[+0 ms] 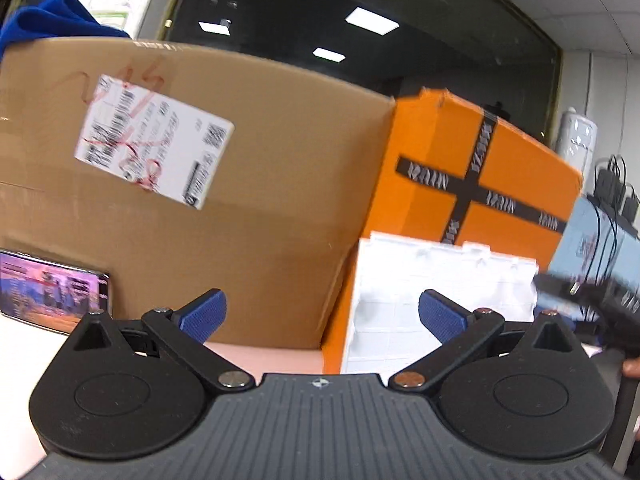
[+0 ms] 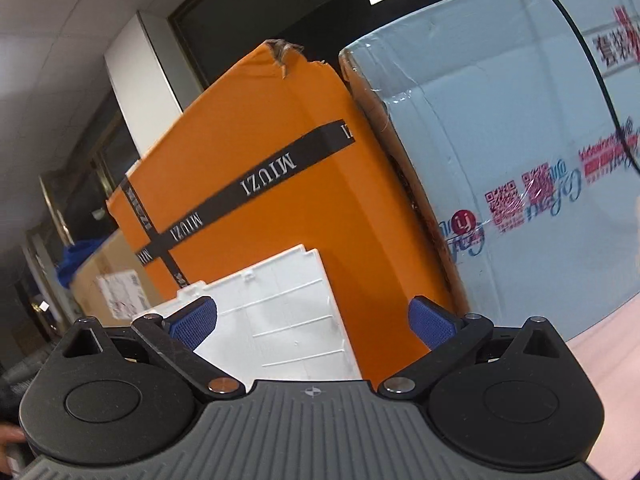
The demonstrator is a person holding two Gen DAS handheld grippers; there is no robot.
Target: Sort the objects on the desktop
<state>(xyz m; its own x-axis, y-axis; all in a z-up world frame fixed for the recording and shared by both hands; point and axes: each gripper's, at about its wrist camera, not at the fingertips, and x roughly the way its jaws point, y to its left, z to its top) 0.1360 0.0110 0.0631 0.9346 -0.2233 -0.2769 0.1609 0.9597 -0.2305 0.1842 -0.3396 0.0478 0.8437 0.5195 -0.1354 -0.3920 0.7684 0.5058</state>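
My left gripper (image 1: 322,316) is open with nothing between its blue pads, raised above the pinkish desk (image 1: 264,354) and facing a white plastic organiser box (image 1: 408,300). The same white organiser (image 2: 288,320) shows in the right wrist view, standing against an orange carton (image 2: 280,184). My right gripper (image 2: 312,322) is open and empty too, pointing at the white organiser and the orange carton. A phone (image 1: 52,294) with a lit screen leans at the far left of the left wrist view. The other gripper (image 1: 592,300) appears blurred at the right edge there.
A large brown cardboard box (image 1: 224,184) with a shipping label stands behind the desk, blue cloth (image 1: 52,20) on top. The orange carton (image 1: 480,168) stands beside it. A pale blue printed box (image 2: 520,160) sits right of the orange one. Chargers with black cables (image 1: 612,188) rest at far right.
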